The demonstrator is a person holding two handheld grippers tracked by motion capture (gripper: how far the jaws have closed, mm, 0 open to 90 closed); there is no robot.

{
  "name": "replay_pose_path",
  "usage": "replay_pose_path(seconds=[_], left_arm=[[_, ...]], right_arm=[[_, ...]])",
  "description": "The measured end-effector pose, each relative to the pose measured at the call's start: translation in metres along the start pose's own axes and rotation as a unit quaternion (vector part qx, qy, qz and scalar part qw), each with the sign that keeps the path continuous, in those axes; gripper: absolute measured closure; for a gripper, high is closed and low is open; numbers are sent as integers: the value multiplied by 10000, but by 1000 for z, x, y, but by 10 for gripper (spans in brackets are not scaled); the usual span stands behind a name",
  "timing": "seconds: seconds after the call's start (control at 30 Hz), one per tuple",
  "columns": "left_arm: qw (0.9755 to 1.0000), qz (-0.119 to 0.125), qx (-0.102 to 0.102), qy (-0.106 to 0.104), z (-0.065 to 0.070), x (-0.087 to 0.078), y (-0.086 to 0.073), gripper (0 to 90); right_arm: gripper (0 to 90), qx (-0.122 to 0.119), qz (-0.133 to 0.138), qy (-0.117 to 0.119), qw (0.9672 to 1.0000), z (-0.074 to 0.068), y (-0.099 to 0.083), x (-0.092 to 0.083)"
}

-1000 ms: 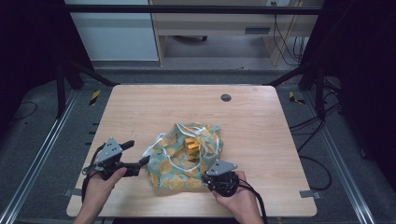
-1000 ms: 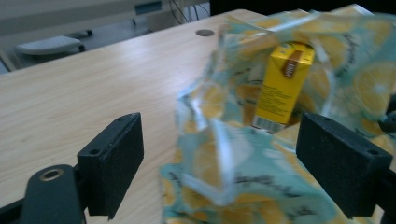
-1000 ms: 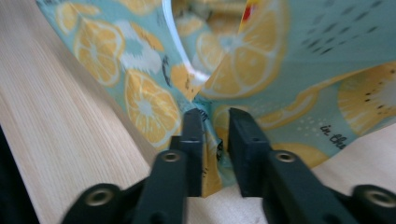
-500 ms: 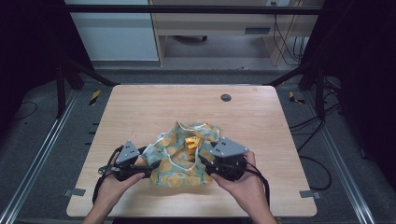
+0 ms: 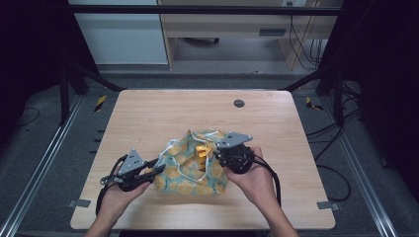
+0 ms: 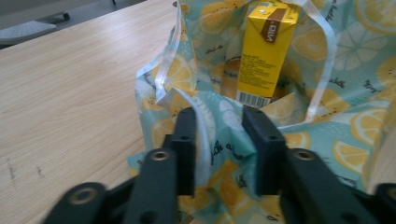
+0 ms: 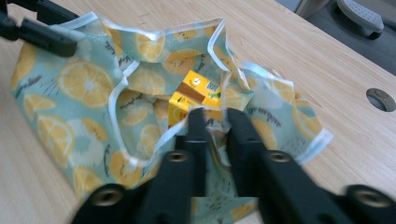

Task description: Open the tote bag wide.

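A lemon-print cloth bag (image 5: 190, 173) lies open at the front middle of the wooden table (image 5: 148, 118), with a yellow drink carton (image 5: 200, 150) standing inside it. My left gripper (image 5: 157, 170) is at the bag's left corner. In the left gripper view its jaws stand apart around the bag's white-trimmed edge (image 6: 201, 140), and the carton (image 6: 264, 51) is just beyond. My right gripper (image 5: 217, 155) is at the bag's right rim. In the right gripper view that gripper (image 7: 216, 119) is pinched on the rim in front of the carton (image 7: 191, 91).
A round cable hole (image 5: 239, 103) sits near the table's far edge. Bare wood surrounds the bag on all sides. The table's front edge is close behind both hands. Cables trail from each gripper toward the person.
Both grippers have moved in to the bag: the left from the table's left side to the bag's left corner, the right forward from the front edge to its right rim.
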State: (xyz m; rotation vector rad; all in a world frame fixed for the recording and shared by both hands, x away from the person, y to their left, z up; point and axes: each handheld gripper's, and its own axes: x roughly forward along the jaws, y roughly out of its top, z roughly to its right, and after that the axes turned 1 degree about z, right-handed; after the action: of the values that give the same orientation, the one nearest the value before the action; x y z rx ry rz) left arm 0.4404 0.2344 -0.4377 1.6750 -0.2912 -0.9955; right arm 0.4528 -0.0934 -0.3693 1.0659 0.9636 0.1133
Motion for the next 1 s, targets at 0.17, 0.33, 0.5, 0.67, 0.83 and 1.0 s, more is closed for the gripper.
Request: replay_pose_path(seconds=[0.17, 0.33, 0.5, 0.67, 0.83, 1.0], left_arm=[[9999, 11, 86, -50, -1, -10, -2, 835], [10000, 2, 78, -16, -3, -14, -6, 854], [9997, -82, 214, -31, 1, -13, -8, 859], [9993, -248, 239, -130, 1, -9, -12, 860], [9975, -594, 352, -176, 1, -2, -17, 860], [9950, -919, 352, -191, 0, 4, -23, 858]], right_arm=[[871, -5, 372, 31, 9993, 4, -14, -20], [878, 53, 788, 34, 9969, 9, -41, -42], [881, 200, 927, 81, 9955, 14, -61, -48], [884, 303, 923, 116, 9952, 15, -74, -47], [886, 314, 736, 224, 9965, 12, -86, -39], [886, 276, 517, 344, 9977, 8, -96, -30]])
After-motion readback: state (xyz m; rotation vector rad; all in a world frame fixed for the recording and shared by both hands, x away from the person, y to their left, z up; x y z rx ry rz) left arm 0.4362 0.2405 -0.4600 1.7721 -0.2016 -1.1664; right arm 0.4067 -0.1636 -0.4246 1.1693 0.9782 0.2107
